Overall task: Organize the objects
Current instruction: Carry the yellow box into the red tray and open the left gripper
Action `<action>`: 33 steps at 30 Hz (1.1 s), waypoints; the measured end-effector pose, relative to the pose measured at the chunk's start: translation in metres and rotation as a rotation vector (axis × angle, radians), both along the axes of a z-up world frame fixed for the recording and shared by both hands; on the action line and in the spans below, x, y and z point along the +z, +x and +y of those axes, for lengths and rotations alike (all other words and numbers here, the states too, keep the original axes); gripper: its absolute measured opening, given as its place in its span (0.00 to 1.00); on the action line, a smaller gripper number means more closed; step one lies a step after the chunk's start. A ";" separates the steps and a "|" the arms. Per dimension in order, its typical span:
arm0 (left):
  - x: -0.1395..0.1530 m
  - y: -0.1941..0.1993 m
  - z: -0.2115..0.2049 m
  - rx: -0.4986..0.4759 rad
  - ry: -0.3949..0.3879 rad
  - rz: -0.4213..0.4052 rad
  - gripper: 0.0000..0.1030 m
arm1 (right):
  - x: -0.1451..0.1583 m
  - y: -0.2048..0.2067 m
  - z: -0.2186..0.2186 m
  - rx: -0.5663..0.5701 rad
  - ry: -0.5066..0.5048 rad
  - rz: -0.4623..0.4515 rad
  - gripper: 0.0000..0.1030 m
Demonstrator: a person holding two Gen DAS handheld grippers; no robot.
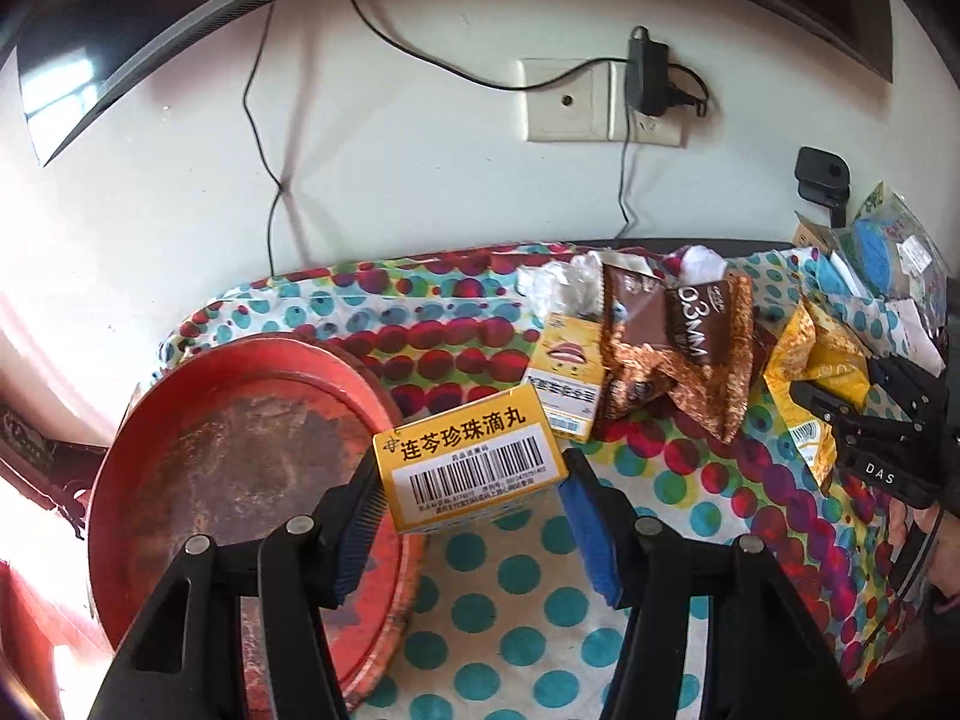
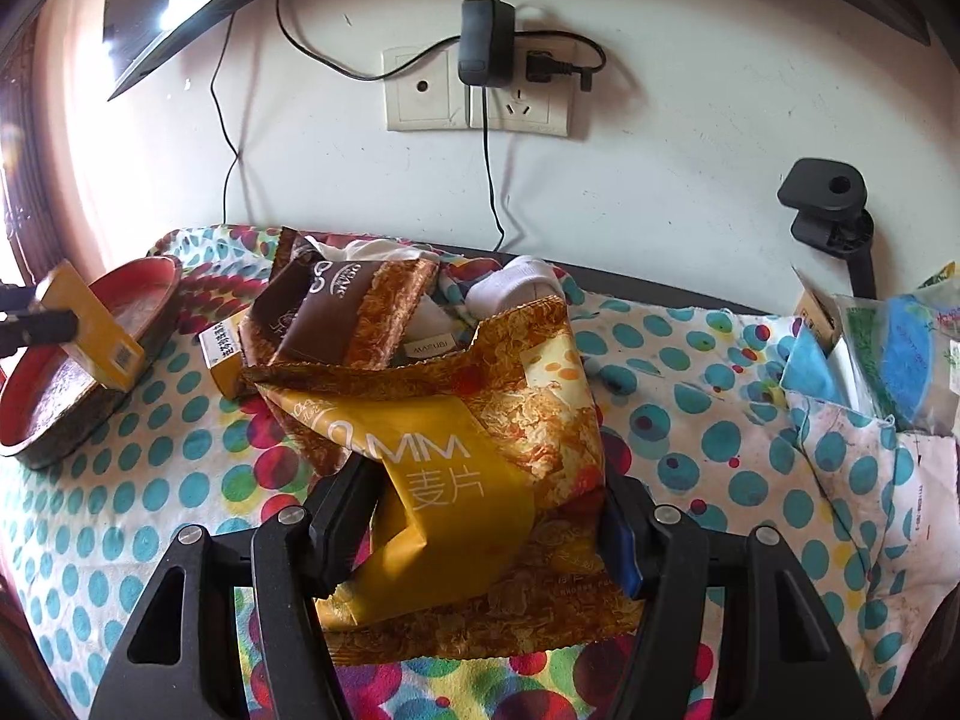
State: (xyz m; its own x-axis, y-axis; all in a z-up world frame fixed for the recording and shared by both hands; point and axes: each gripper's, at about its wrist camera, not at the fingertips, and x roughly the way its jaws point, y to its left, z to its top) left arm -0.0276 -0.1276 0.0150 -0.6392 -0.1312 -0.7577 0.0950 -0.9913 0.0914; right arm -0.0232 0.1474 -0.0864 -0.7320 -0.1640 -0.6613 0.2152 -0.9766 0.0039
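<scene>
My left gripper [image 1: 474,501] is shut on a yellow medicine box [image 1: 471,465] with a barcode and holds it over the right rim of a round red tray [image 1: 198,450]. The box [image 2: 90,333] and tray [image 2: 54,402] also show at the far left of the right wrist view. My right gripper [image 2: 480,534] is shut on a yellow-and-gold cereal packet [image 2: 474,498], lifted a little off the cloth. In the left wrist view that gripper [image 1: 840,414] and packet [image 1: 810,372] sit at the far right. A second yellow box [image 1: 564,384] lies on the cloth.
A brown snack packet [image 1: 678,342] and crumpled white items [image 1: 570,288] lie at the back of the polka-dot cloth [image 1: 510,600]. More bags and boxes [image 2: 888,354] pile at the right. Wall sockets with a charger [image 2: 486,48] and cables hang behind; a black clamp [image 2: 828,204] stands right.
</scene>
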 end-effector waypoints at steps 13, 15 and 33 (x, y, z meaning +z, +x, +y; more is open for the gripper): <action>0.008 -0.003 -0.150 0.270 -0.042 0.015 0.57 | -0.012 -0.007 0.011 -0.067 -0.031 -0.034 0.60; -0.001 -0.008 -0.174 0.317 -0.028 0.006 0.57 | -0.011 -0.007 0.011 -0.071 -0.027 -0.032 0.60; -0.043 -0.024 -0.251 0.424 0.004 -0.015 0.59 | -0.013 -0.008 0.007 -0.077 0.005 -0.041 0.60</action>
